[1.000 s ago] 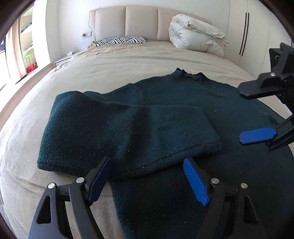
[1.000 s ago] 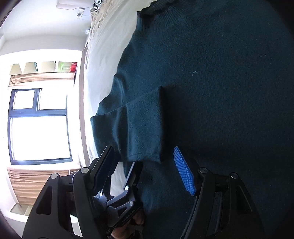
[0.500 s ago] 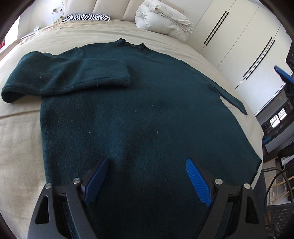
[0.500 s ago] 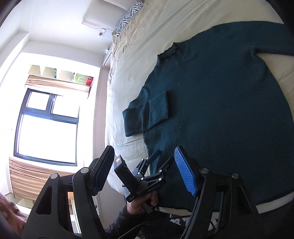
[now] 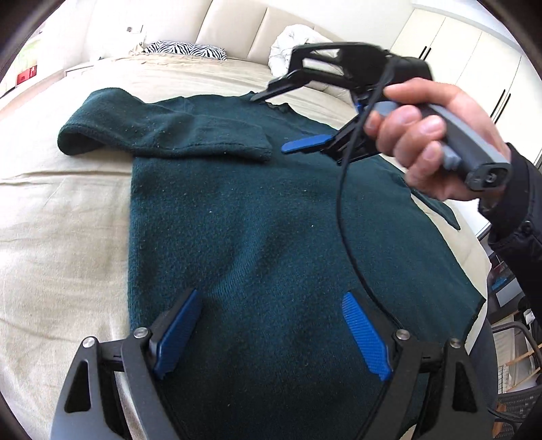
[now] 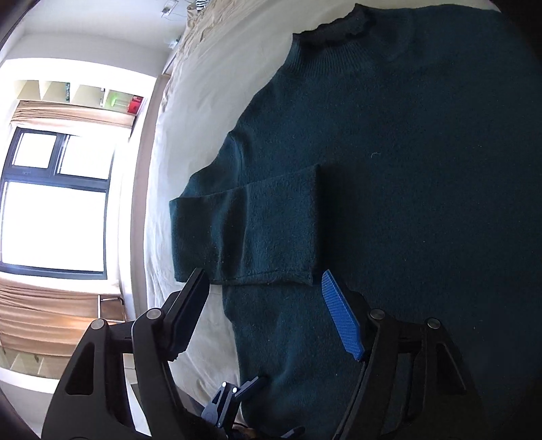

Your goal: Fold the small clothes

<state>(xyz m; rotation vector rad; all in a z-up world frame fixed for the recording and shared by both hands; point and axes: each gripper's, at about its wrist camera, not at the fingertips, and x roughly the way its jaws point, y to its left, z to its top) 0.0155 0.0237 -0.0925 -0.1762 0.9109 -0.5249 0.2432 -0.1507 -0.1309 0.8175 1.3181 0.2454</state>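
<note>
One sleeve (image 5: 176,135) is folded across the sweater (image 5: 271,237), which lies flat on the bed (image 5: 50,237). Both hand-held grippers, left (image 5: 271,331) and right (image 6: 261,311), hover open and empty. Next, probably, grip the other sleeve (image 5: 437,206).

A wide bed (image 5: 61,216) with a beige sheet filled most of the room. At its head stood a padded cream headboard (image 5: 233,27), and a zebra-striped pillow (image 5: 184,50) lay in front of it. A white folded duvet (image 5: 288,47) rested beside the pillow. White wardrobe doors (image 5: 474,54) with dark handles lined one wall. A bright window (image 6: 54,210) with a dark frame was on the other side, with beige curtains (image 6: 50,304) under it.
</note>
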